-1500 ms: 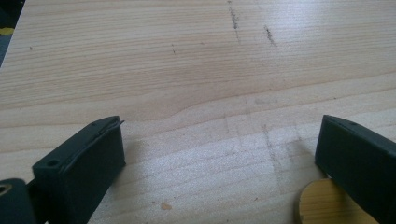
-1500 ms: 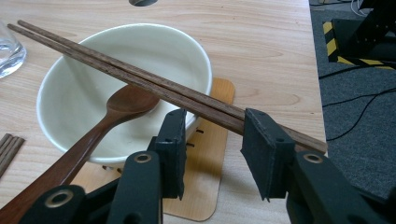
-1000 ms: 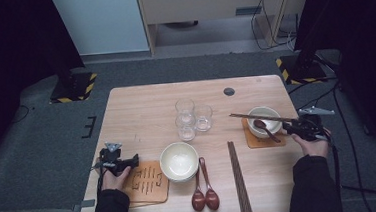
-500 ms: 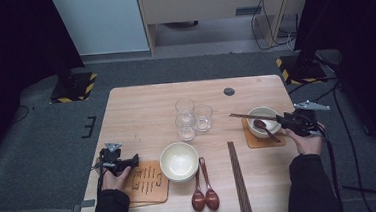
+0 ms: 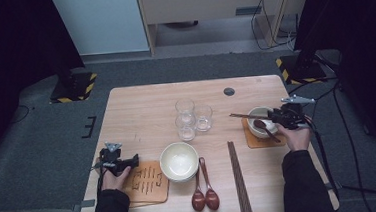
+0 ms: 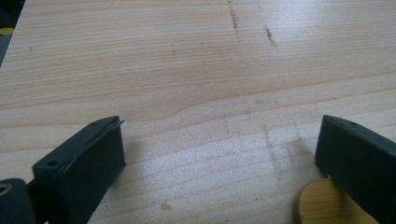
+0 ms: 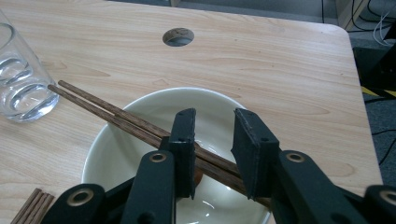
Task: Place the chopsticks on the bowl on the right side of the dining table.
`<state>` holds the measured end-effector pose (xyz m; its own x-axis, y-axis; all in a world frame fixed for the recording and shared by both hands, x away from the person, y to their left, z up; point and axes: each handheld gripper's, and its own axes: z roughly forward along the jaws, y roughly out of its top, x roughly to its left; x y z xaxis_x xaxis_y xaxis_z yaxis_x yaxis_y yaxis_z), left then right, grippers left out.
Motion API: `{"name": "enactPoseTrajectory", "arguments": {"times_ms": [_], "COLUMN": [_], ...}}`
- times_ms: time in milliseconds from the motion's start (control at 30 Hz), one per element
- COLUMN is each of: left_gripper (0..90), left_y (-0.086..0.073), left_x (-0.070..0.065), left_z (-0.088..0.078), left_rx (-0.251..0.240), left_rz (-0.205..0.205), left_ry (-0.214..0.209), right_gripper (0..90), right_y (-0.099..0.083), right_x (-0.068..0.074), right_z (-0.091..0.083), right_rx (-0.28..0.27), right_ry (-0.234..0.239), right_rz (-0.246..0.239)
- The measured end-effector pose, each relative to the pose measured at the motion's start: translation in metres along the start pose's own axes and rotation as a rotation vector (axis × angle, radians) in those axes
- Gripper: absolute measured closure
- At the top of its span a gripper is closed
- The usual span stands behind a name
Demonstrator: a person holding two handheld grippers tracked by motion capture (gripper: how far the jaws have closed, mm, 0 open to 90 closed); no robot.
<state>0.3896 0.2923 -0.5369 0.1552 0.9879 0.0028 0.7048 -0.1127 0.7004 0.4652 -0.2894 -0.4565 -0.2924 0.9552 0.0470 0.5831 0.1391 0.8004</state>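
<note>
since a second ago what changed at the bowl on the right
The right gripper slid a little toward the table's far side over the small bowl, its jaws closing around the chopsticks lying across the rim; a gap still shows on one side. The left gripper, big bowl, spoons and glasses stayed put.

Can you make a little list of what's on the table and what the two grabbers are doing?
right gripper: jaws closing around chopsticks over the small bowl, not yet pressing
left gripper: open, by the wooden coaster
middle: big bowl, three glasses
front: two spoons, more chopsticks
</note>
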Motion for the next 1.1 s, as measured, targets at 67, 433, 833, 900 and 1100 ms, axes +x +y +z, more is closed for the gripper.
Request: {"name": "enactPoseTrajectory", "arguments": {"times_ms": [67,433,833,900,1100], "left_gripper": [0.2,0.2,0.2,0.2,0.2], "left_y": [0.000,0.000,0.000,0.000,0.000], "left_x": [0.000,0.000,0.000,0.000,0.000], "left_z": [0.000,0.000,0.000,0.000,0.000], "left_rx": [0.001,0.001,0.001,0.000,0.001], "left_rz": [0.000,0.000,0.000,0.000,0.000], "left_ry": [0.000,0.000,0.000,0.000,0.000], "right_gripper": [70.1,70.7,70.1,70.5,71.0], "right_y": [0.000,0.000,0.000,0.000,-0.001], "right_x": [0.001,-0.001,0.000,0.001,0.002], "right_z": [0.003,0.013,0.019,0.019,0.018], "right_rx": [0.002,0.009,0.029,0.030,0.033], "right_ry": [0.002,0.003,0.021,0.025,0.040], "right_rz": [0.002,0.006,-0.010,-0.013,-0.030]}}
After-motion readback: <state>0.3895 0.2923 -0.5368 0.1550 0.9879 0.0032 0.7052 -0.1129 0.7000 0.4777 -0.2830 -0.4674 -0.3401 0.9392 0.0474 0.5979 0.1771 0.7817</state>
